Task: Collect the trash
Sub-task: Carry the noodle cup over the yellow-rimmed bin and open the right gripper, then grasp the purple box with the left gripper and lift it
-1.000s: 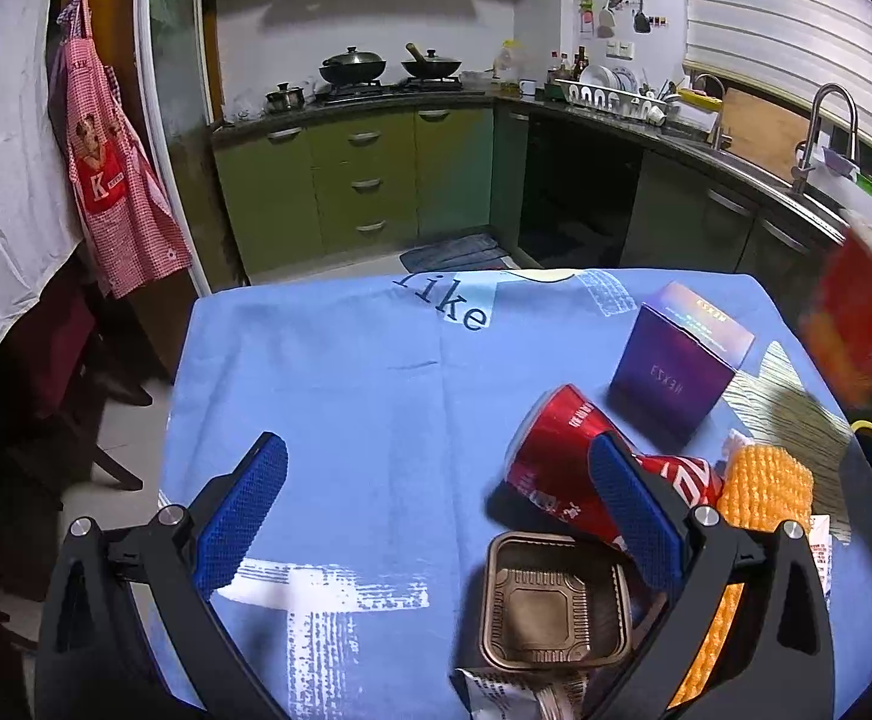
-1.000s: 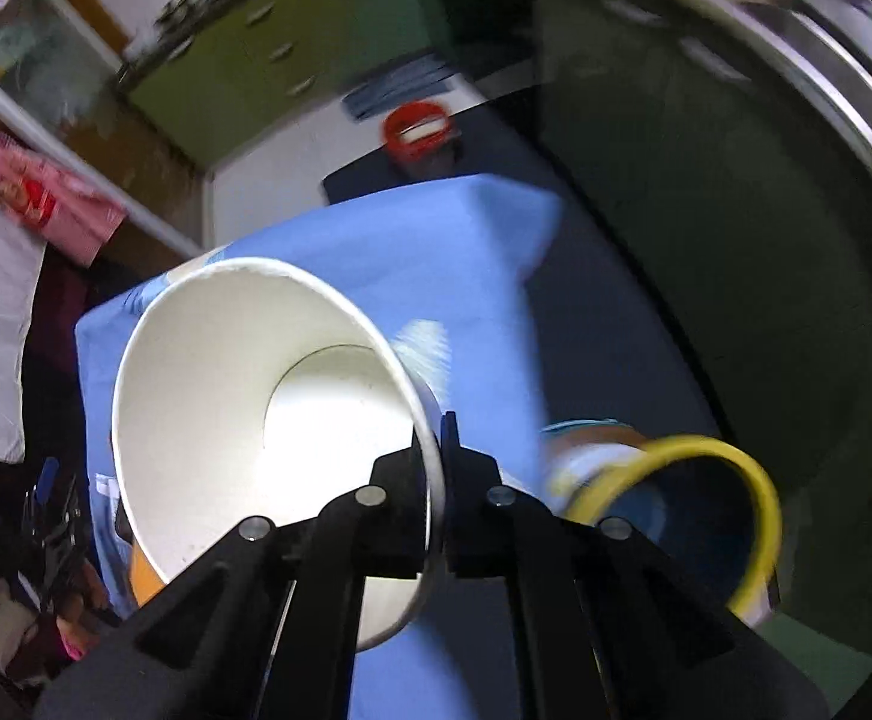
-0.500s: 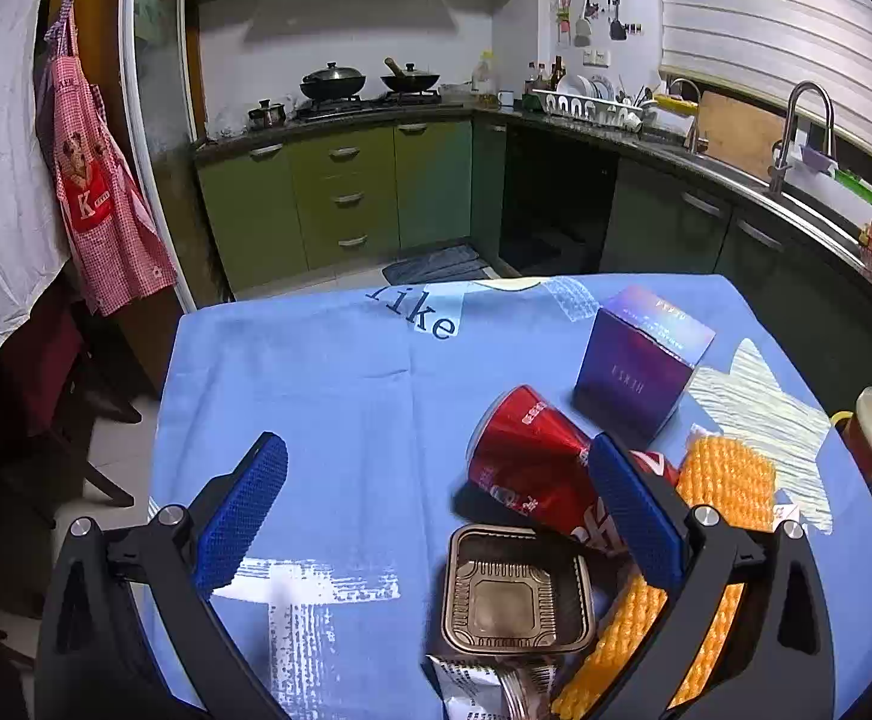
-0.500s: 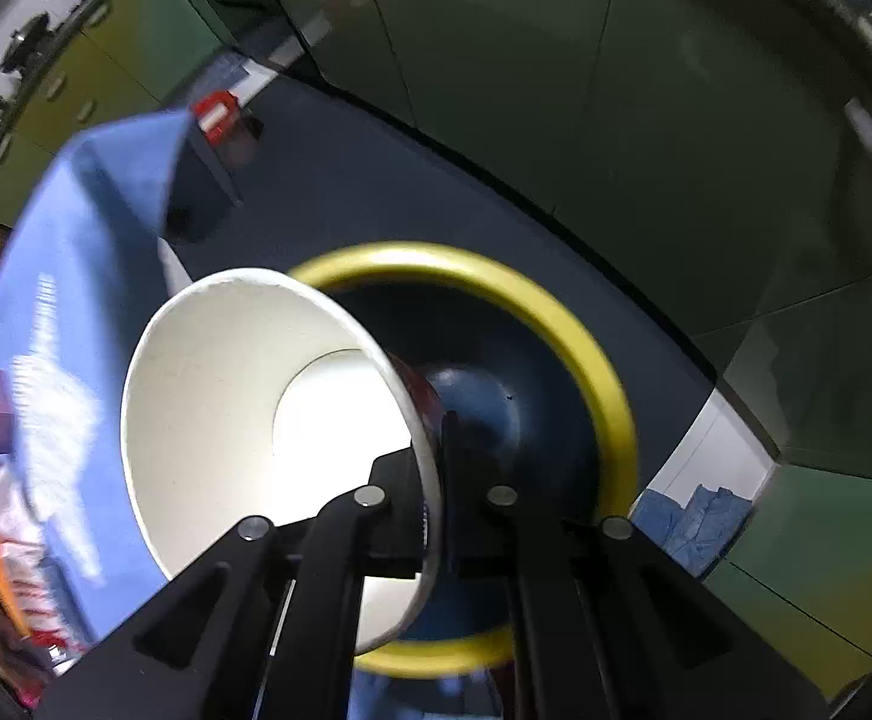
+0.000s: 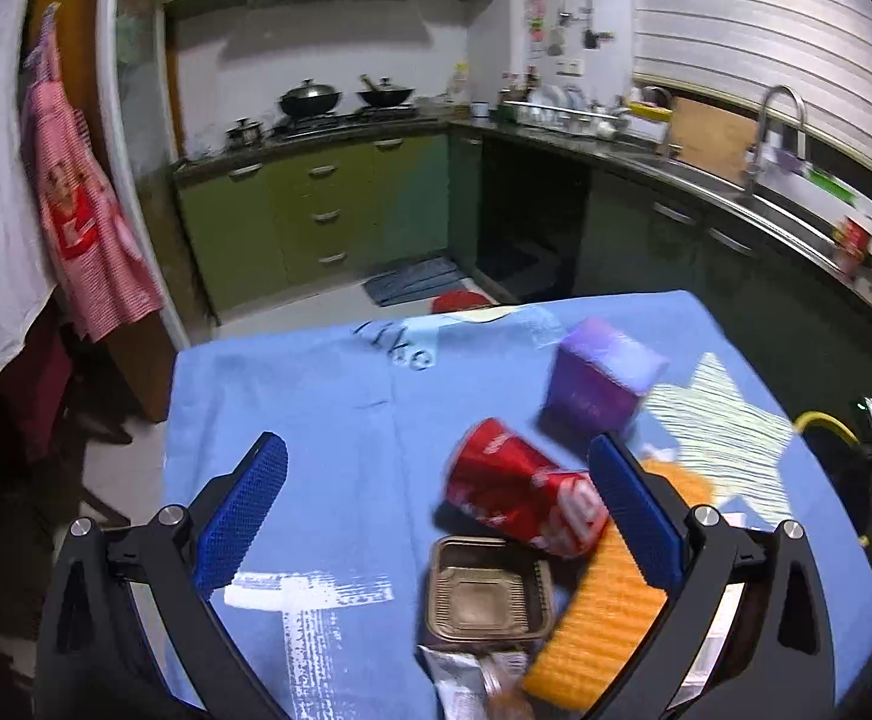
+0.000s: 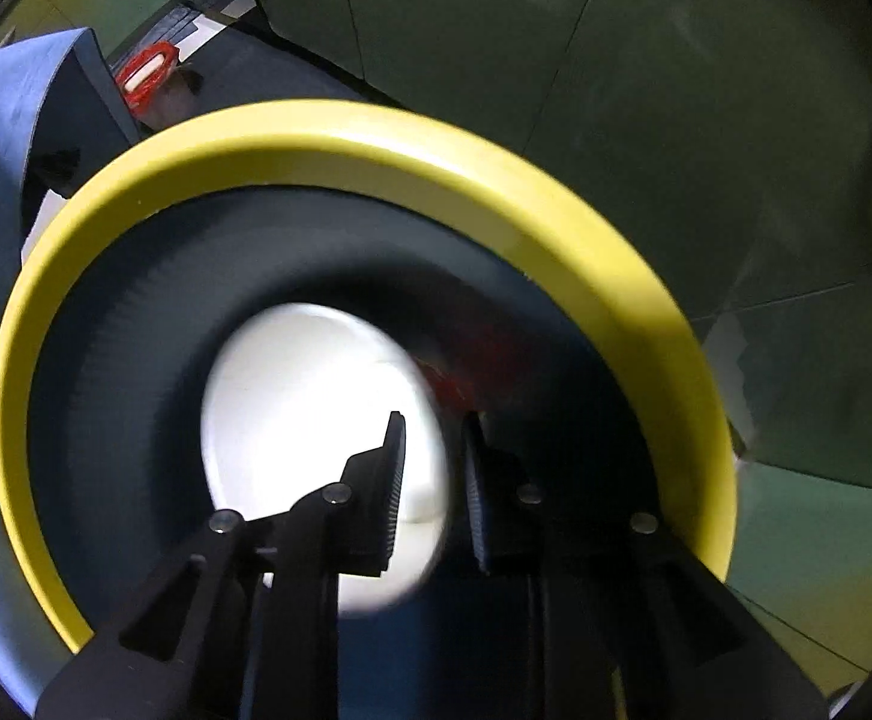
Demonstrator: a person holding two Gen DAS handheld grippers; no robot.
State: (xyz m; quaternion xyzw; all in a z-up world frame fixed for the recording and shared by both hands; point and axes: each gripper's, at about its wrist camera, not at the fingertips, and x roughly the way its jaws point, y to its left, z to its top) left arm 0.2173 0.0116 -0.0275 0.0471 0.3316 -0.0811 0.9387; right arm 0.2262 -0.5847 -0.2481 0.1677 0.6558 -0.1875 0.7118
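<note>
Below, round paper cup (image 6: 315,420) (blurred) inside yellow-rimmed bin (image 6: 375,144); both grippers' ribbed fingers (image 6: 393,480) apart.

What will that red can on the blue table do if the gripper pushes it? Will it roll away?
The red can lies on its side, so it would probably roll. The brown tray and orange sponge sit close beside it and may stop it. It looks dented, so likely empty, light and easily crushed.

yellow-rimmed bin (image 6: 375,144), white cup (image 6: 315,420) (blurred)
</note>
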